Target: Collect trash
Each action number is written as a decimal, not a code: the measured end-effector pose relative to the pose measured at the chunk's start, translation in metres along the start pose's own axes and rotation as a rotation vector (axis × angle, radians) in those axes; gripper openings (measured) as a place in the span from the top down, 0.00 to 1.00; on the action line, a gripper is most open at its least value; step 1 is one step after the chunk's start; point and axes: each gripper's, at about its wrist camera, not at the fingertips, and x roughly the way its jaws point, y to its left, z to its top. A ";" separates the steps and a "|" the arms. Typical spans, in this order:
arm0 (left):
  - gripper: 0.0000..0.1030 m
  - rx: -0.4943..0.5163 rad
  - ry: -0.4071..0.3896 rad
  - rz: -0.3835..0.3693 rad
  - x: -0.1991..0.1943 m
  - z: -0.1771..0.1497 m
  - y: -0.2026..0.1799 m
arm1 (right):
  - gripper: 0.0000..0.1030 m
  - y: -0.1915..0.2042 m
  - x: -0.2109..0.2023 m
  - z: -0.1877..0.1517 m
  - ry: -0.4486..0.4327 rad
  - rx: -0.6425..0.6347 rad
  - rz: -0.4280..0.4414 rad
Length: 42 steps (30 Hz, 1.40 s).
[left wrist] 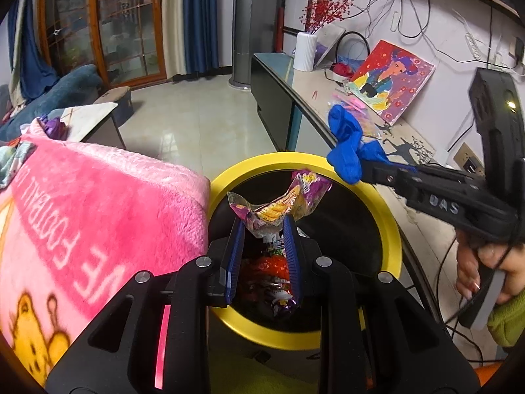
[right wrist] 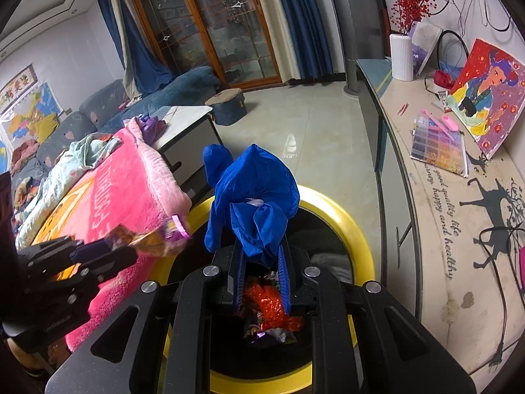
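Note:
My left gripper (left wrist: 264, 225) is shut on a crumpled purple and yellow snack wrapper (left wrist: 282, 202) and holds it over the yellow-rimmed trash bin (left wrist: 392, 229). My right gripper (right wrist: 261, 252) is shut on a bunched blue glove (right wrist: 252, 200) above the same bin (right wrist: 357, 229). The right gripper also shows in the left wrist view (left wrist: 364, 164), at the bin's far right rim with the glove (left wrist: 346, 144). The left gripper shows in the right wrist view (right wrist: 108, 246) with the wrapper (right wrist: 154, 239) at the bin's left rim. Red and purple wrappers (right wrist: 272, 312) lie inside the bin.
A pink plush blanket (left wrist: 98, 216) lies close to the left of the bin. A long cabinet (right wrist: 443, 229) runs along the right, with a painting (right wrist: 485, 95), a bead box (right wrist: 439, 147), a white vase (right wrist: 401, 55) and cables. Tiled floor (right wrist: 311, 131) lies beyond the bin.

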 end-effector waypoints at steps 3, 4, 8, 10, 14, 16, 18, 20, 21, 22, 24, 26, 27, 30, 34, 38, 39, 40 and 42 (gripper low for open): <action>0.83 -0.014 0.012 0.002 0.008 0.003 0.002 | 0.82 0.001 0.001 0.000 0.000 0.001 0.005; 0.83 -0.016 0.016 0.000 0.010 0.003 0.003 | 0.82 0.001 0.001 0.000 0.000 0.001 0.005; 0.78 -0.018 0.027 -0.002 0.015 0.004 0.004 | 0.82 0.001 0.004 -0.002 0.008 0.012 0.010; 0.73 -0.023 0.031 -0.005 0.016 0.003 0.005 | 0.82 0.001 0.006 -0.002 0.016 0.013 0.013; 0.60 -0.031 0.026 -0.005 0.014 0.002 0.006 | 0.74 0.001 0.007 -0.002 0.024 0.014 0.016; 0.54 -0.040 0.023 -0.004 0.011 0.002 0.008 | 0.72 0.001 0.007 -0.002 0.023 0.014 0.014; 0.48 -0.051 0.020 0.001 0.009 0.002 0.011 | 0.66 0.001 0.007 -0.002 0.023 0.018 0.015; 0.40 -0.060 0.013 0.011 0.007 0.002 0.014 | 0.64 0.001 0.006 -0.001 0.021 0.017 0.014; 0.36 -0.064 0.012 0.015 0.007 0.003 0.015 | 0.62 0.002 0.006 -0.001 0.020 0.016 0.014; 0.35 -0.069 0.014 0.019 0.006 0.003 0.016 | 0.60 0.002 0.005 0.000 0.018 0.015 0.014; 0.32 -0.085 0.016 0.027 0.003 0.003 0.021 | 0.53 0.004 0.004 0.000 0.014 0.013 0.016; 0.24 -0.098 0.009 0.037 -0.001 0.002 0.026 | 0.48 0.007 0.003 0.000 0.011 0.007 0.014; 0.22 -0.103 0.008 0.038 -0.002 0.002 0.028 | 0.43 0.009 0.002 0.001 0.009 0.003 0.014; 0.13 -0.126 0.004 0.047 -0.009 0.000 0.037 | 0.32 0.015 -0.002 0.002 -0.005 -0.004 0.010; 0.11 -0.157 -0.013 0.070 -0.022 -0.001 0.049 | 0.18 0.028 -0.006 0.004 -0.021 -0.024 0.003; 0.11 -0.173 -0.035 0.101 -0.037 -0.004 0.059 | 0.12 0.045 -0.005 0.002 -0.010 -0.060 -0.014; 0.11 -0.178 -0.042 0.109 -0.041 -0.004 0.062 | 0.12 0.051 -0.005 0.002 -0.005 -0.072 -0.014; 0.11 -0.184 -0.047 0.114 -0.044 -0.005 0.065 | 0.11 0.056 -0.005 0.001 0.000 -0.083 -0.015; 0.11 -0.198 -0.057 0.125 -0.051 -0.007 0.070 | 0.07 0.066 -0.005 0.000 0.010 -0.096 -0.022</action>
